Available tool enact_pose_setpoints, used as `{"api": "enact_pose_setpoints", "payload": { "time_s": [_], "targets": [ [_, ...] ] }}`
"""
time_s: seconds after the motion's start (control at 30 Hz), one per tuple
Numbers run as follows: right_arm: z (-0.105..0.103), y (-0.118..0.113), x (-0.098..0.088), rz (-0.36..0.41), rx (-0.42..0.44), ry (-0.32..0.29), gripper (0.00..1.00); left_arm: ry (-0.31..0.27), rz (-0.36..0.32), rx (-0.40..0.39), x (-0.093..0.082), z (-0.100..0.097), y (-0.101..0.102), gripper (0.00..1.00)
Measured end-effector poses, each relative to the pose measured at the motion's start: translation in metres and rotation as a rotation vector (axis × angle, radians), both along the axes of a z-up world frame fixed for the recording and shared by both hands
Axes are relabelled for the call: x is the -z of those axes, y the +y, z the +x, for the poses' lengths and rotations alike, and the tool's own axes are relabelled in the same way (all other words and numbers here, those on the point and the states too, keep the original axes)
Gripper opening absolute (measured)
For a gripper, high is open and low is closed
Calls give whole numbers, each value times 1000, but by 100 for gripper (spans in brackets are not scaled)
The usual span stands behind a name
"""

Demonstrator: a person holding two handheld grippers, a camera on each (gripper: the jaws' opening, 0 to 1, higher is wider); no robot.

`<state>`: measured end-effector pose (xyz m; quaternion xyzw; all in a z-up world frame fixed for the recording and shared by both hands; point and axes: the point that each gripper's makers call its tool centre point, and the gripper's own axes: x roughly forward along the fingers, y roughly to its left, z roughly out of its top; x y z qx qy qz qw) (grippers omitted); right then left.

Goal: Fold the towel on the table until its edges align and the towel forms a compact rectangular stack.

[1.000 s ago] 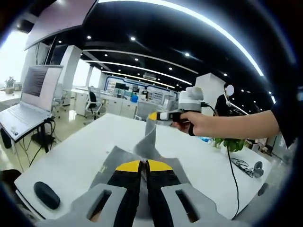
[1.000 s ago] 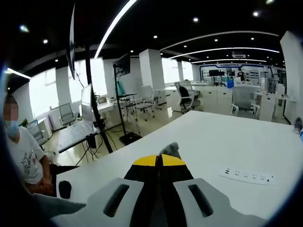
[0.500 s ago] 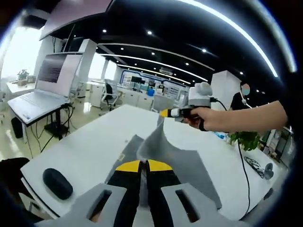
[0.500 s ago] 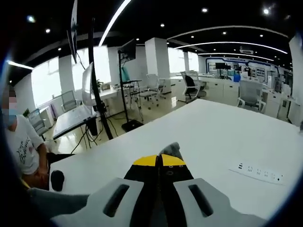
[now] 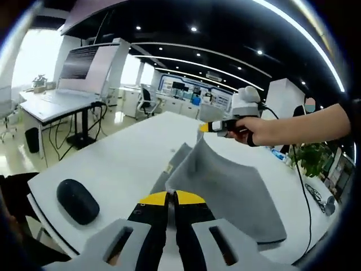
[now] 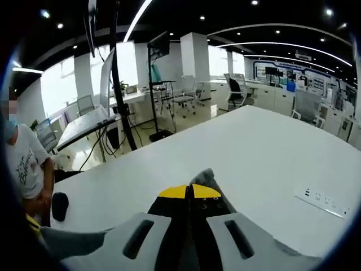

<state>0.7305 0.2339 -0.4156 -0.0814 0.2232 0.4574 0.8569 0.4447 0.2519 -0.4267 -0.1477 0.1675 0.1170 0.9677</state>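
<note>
A grey towel (image 5: 231,189) hangs lifted above the white table (image 5: 121,161), stretched between both grippers. My left gripper (image 5: 172,197) is shut on its near corner, yellow tips together. The right gripper (image 5: 210,127), held in a hand at upper right of the left gripper view, pinches the far corner. In the right gripper view the right gripper (image 6: 189,192) is shut on a grey towel corner (image 6: 204,177) that sticks up past its tips, over the white table (image 6: 237,147). More grey cloth (image 6: 73,240) sags at the lower left.
A black mouse (image 5: 78,200) lies on the table's near left edge, and shows again as the mouse (image 6: 59,204). A white power strip (image 6: 324,200) lies on the right. A seated person (image 6: 25,169) is at the left. A potted plant (image 5: 316,158) and a cable (image 5: 304,197) sit at the right.
Both grippers have carried the towel along, keeping their grip. The towel now spreads wider and lower over the table; the mouse looks nearer in the left gripper view.
</note>
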Motion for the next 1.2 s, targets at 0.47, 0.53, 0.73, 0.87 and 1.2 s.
{"api": "enact_pose_setpoints", "payload": {
  "time_s": [0.47, 0.53, 0.73, 0.87, 1.2],
  "targets": [
    [14, 21, 53, -25, 84, 88, 0, 47, -66, -28, 42, 8, 15, 4],
    [16, 26, 58, -33, 80, 84, 0, 53, -76, -42, 50, 8, 16, 4],
    [17, 34, 69, -54, 62, 70, 0, 75, -93, -53, 66, 9, 18, 4],
    [16, 37, 79, -77, 55, 64, 0, 83, -99, -63, 70, 9, 21, 4],
    [13, 43, 78, -125, -61, 8, 0, 108, -98, -77, 80, 10, 25, 4]
  ]
}}
